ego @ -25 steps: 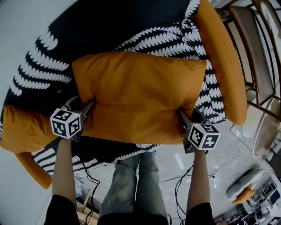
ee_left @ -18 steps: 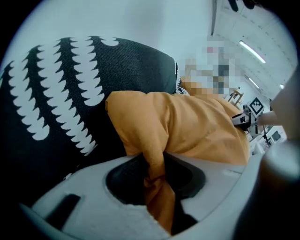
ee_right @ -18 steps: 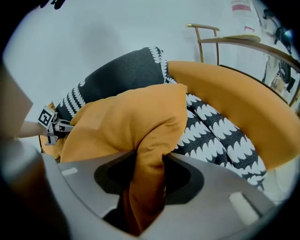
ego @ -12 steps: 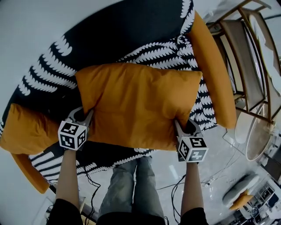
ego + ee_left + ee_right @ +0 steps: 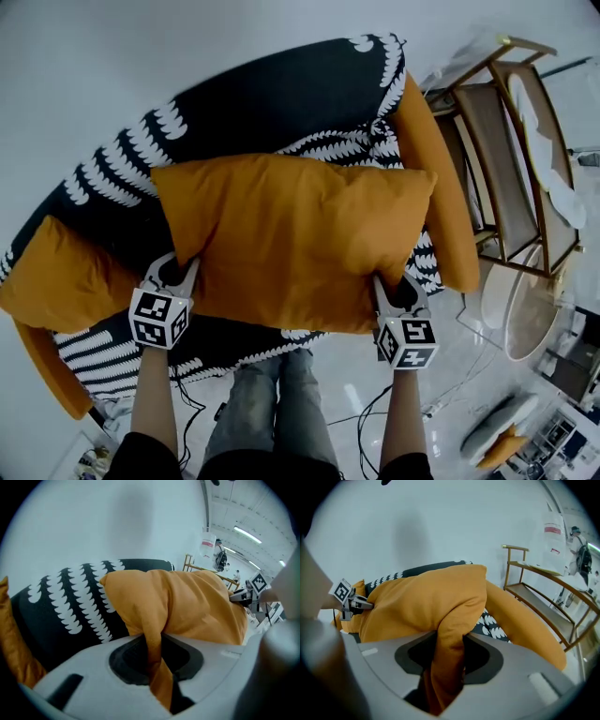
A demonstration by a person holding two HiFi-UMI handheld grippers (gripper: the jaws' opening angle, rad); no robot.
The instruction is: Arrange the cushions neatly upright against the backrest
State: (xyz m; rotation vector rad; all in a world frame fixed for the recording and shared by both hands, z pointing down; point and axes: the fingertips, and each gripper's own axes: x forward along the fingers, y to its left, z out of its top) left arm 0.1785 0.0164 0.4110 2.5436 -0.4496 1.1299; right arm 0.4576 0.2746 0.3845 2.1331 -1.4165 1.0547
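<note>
The big orange cushion (image 5: 291, 239) spreads wide across the middle of the sofa (image 5: 281, 103), in front of its black backrest with the white leaf pattern. It is held by its two near corners. Its far edge reaches toward the backrest, but whether it rests on the seat or hangs free I cannot tell.

The left gripper (image 5: 183, 272) has the near left corner. Its jaws have just been closing and now pinch a thin fold of the orange cover between them. The right gripper (image 5: 386, 286) has the near right corner. Its jaws have also just been closing and are clamped on a thicker bunch of the same fabric.

A second orange cushion (image 5: 61, 277) slumps at the left end of the sofa, partly over the edge of the seat. A long orange cushion (image 5: 436, 187) lies along the right end. Beyond it stands a wooden chair (image 5: 511, 159) on the pale floor (image 5: 356, 375).

The task looks to be at an early stage. The big cushion is gripped but lies more flat than upright, so it has yet to be tipped up and leaned on the backrest. The two end cushions also seem to need standing up and squaring off.
</note>
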